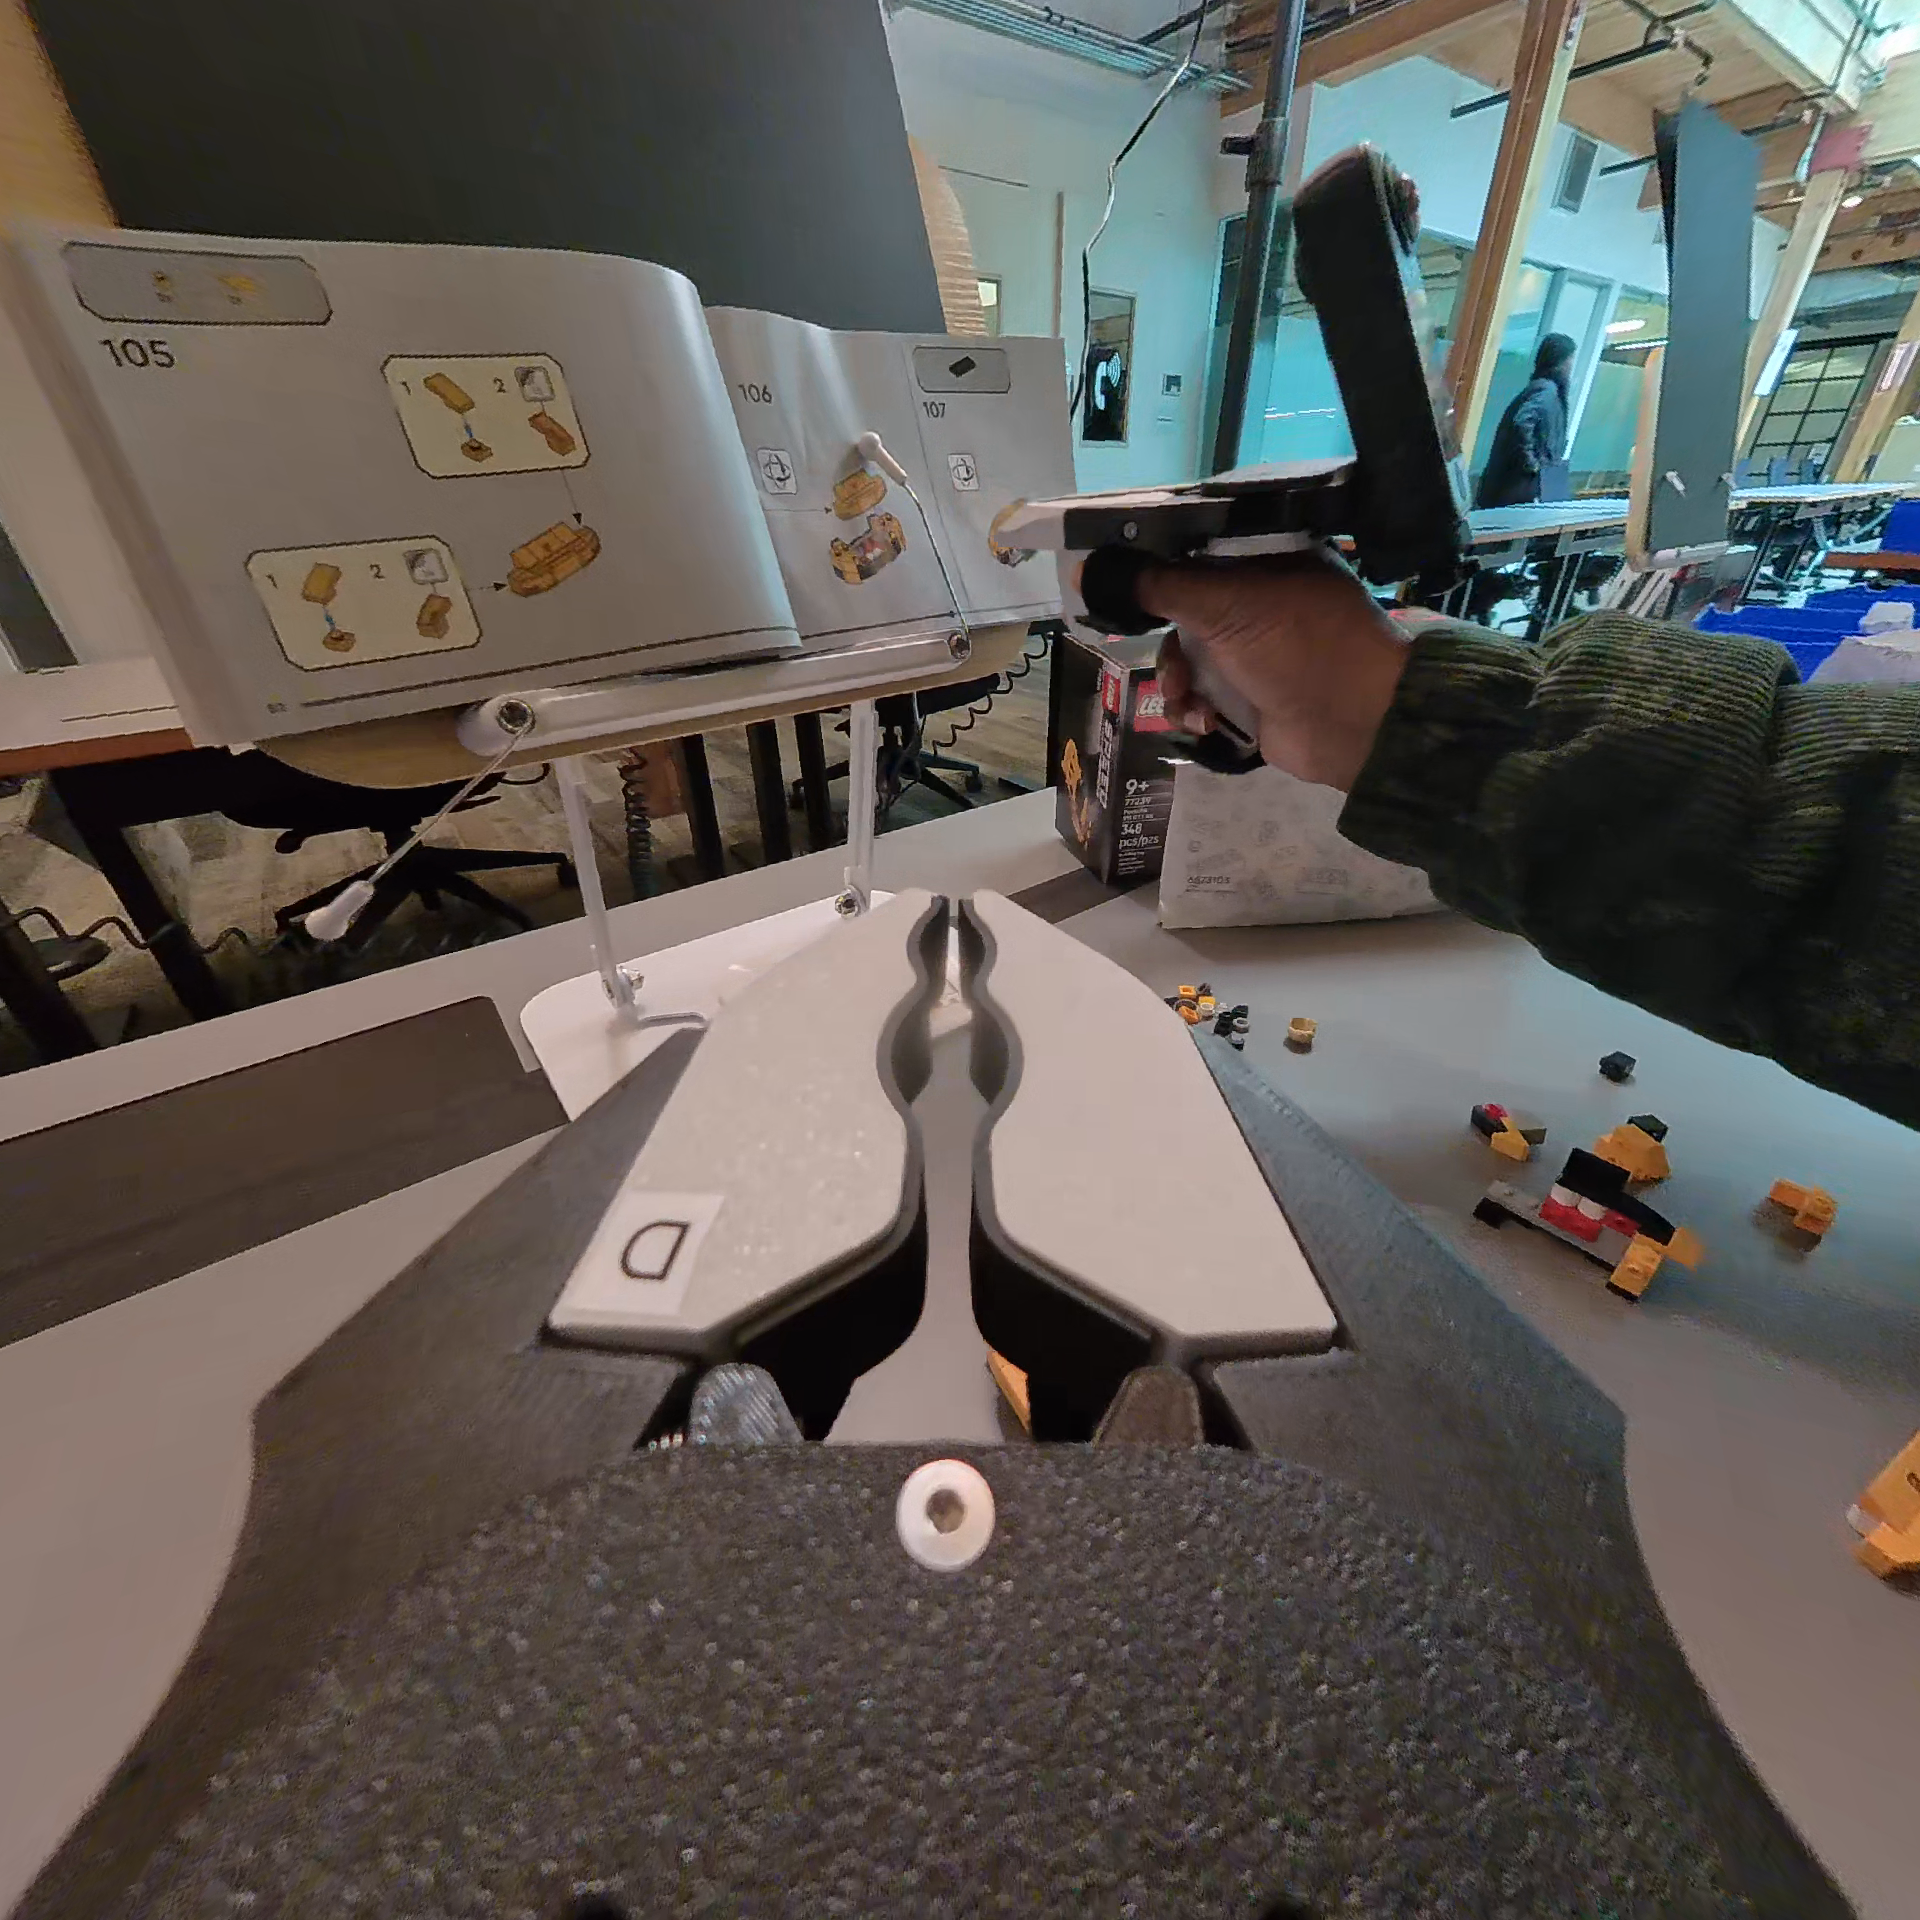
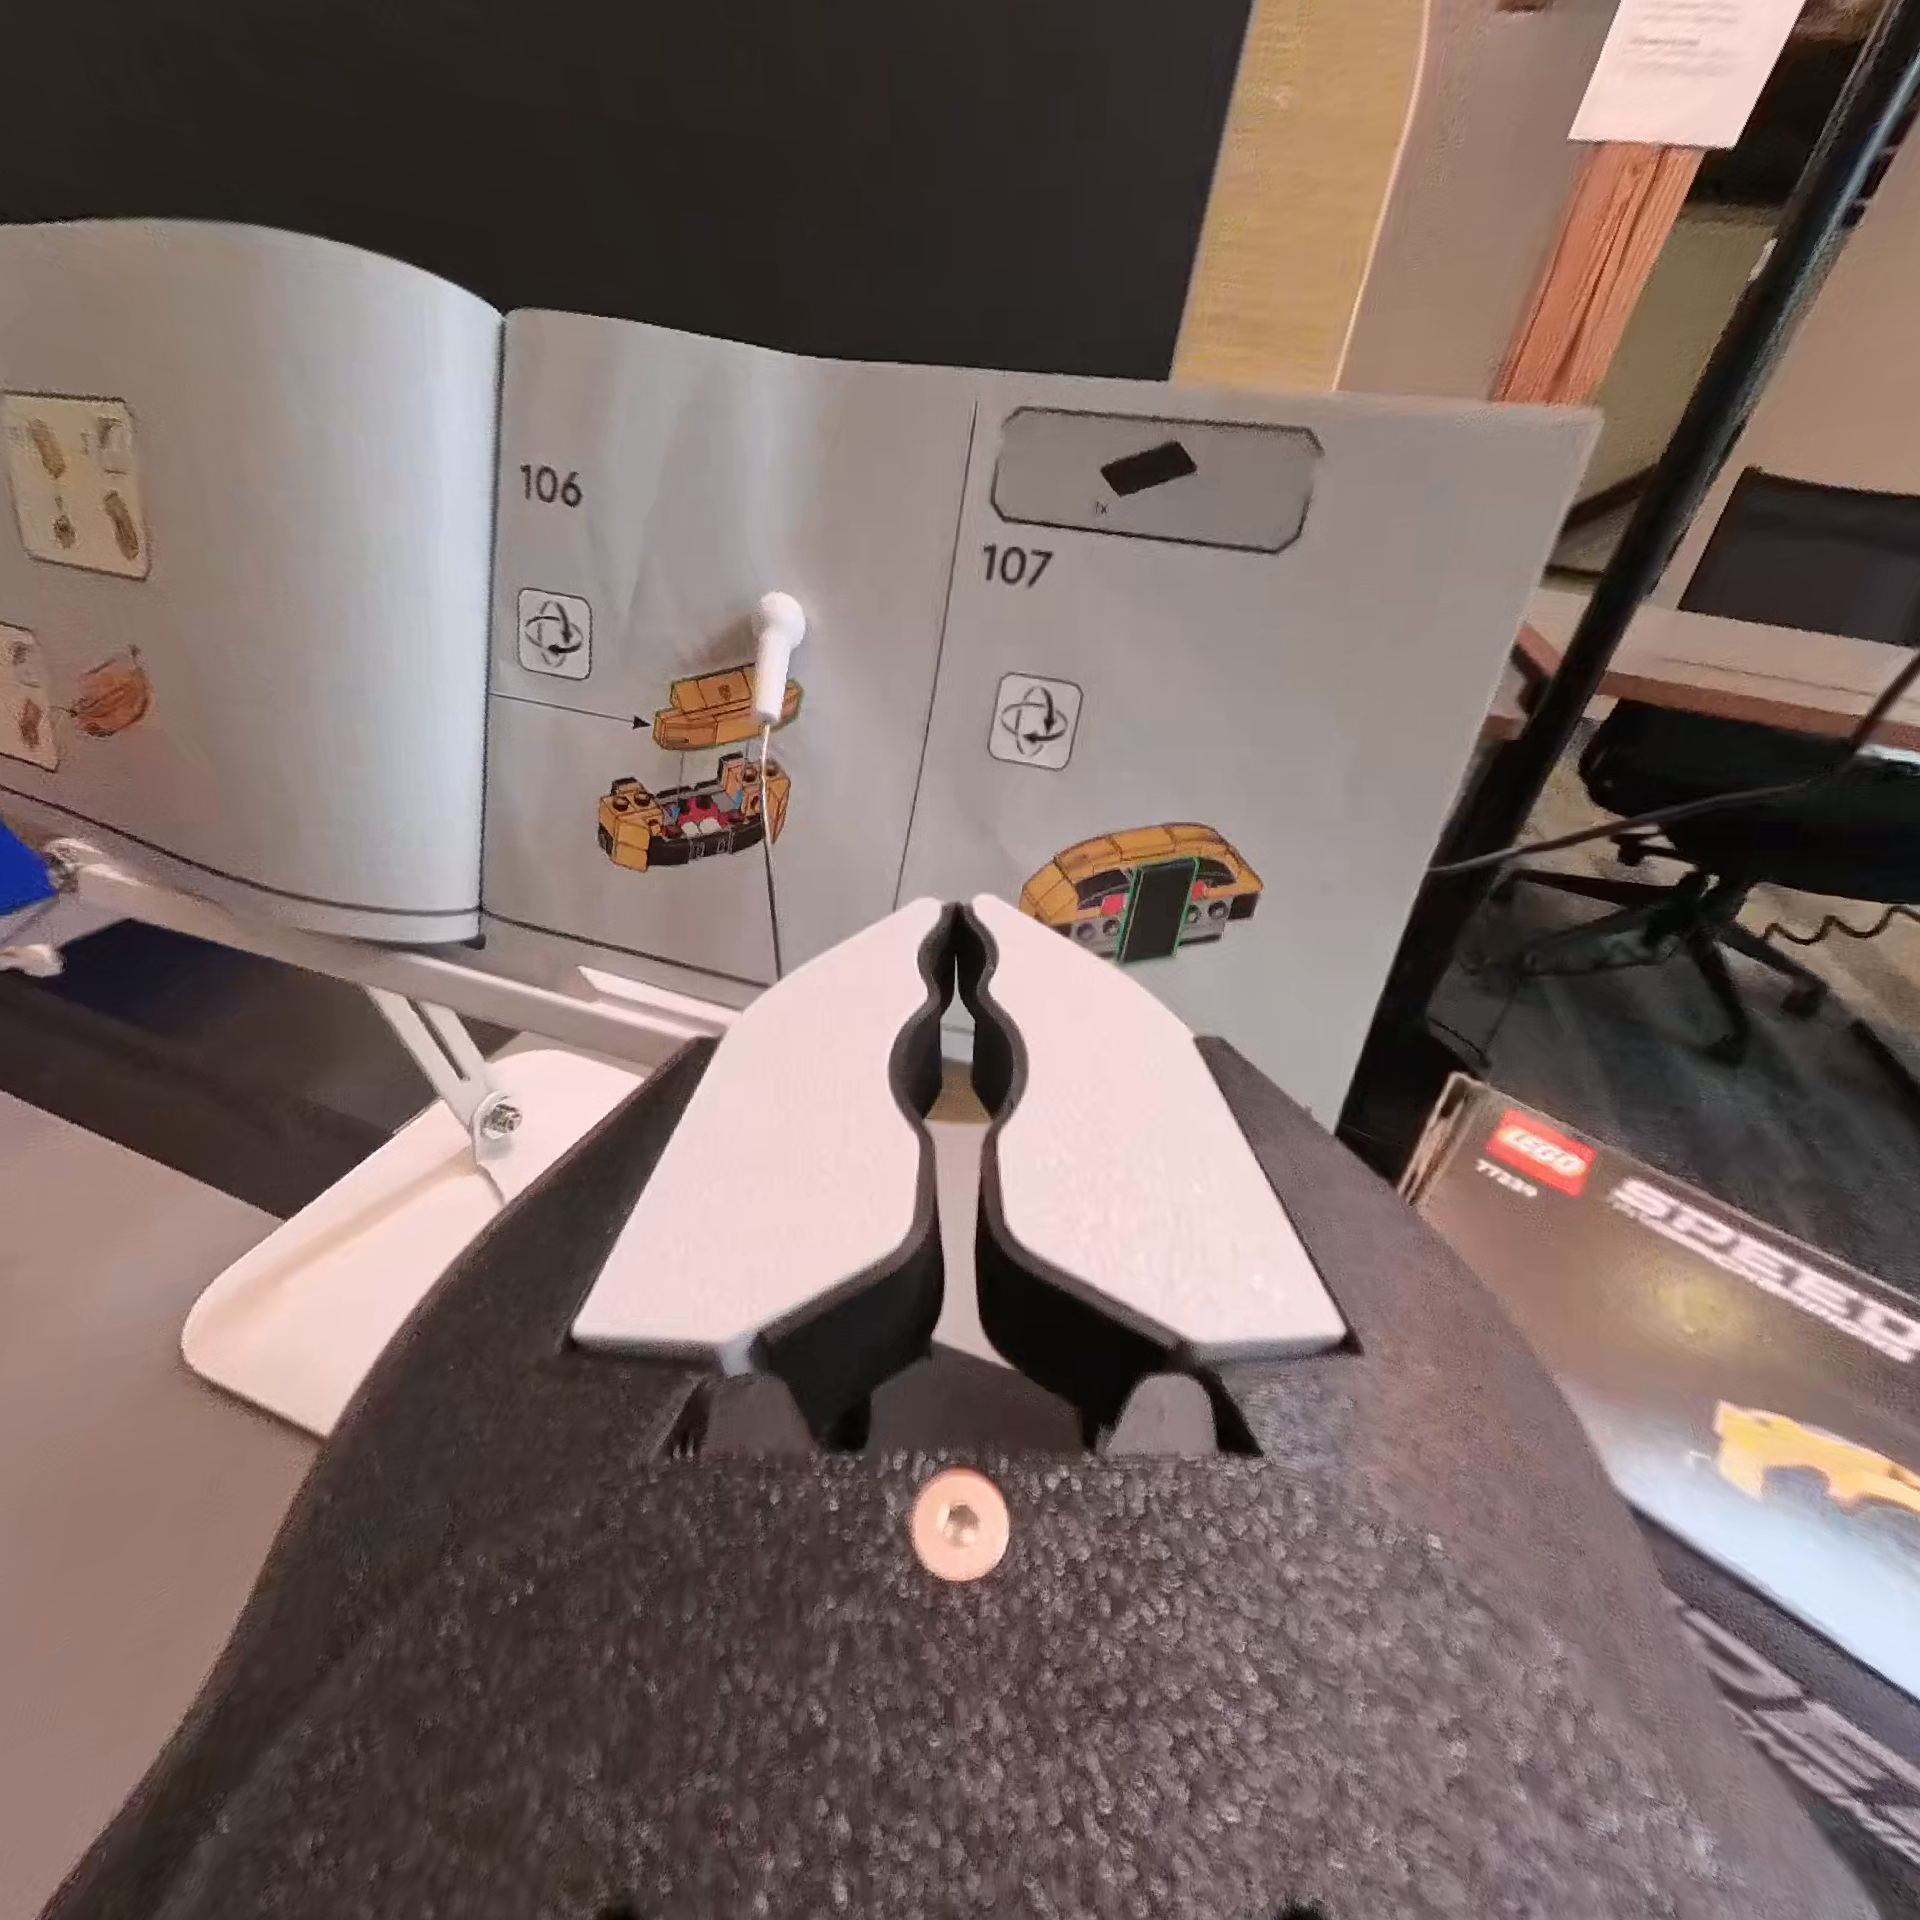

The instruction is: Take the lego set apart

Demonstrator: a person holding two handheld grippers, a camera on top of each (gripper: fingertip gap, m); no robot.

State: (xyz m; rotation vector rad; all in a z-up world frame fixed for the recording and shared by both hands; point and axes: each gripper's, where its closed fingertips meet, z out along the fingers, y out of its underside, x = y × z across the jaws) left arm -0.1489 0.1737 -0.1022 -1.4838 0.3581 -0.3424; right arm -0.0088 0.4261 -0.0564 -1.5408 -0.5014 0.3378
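Observation:
The partly dismantled lego model (image 1: 1590,1210), black, red and orange, lies on the grey table (image 1: 1455,997) at the right. Loose pieces lie around it: a cluster of small bits (image 1: 1205,1008), a tan piece (image 1: 1301,1031), an orange piece (image 1: 1803,1205) and a larger orange chunk (image 1: 1891,1507) at the right edge. My left gripper (image 1: 954,914) is shut and empty, low over the table, left of the pieces. My right gripper (image 2: 961,914) is shut with nothing between its tips. It also shows in the left wrist view (image 1: 1003,530), held up in a hand close to the open booklet's right page.
An open instruction booklet (image 1: 416,468) (image 2: 727,520) sits on a white stand (image 1: 623,997) (image 2: 343,1299) at the table's back. The lego box (image 1: 1112,769) (image 2: 1662,1299) and a white paper bag (image 1: 1278,852) stand right of it. A sleeved arm (image 1: 1662,810) reaches over the pieces. The left gripper's tips are roughly 30 centimeters from the right gripper's. My right tips are about 40 centimeters from the larger orange chunk (image 1: 1891,1507), my left tips only 25 centimeters. It is some 35 centimeters from my left tips to the orange piece (image 1: 1803,1205).

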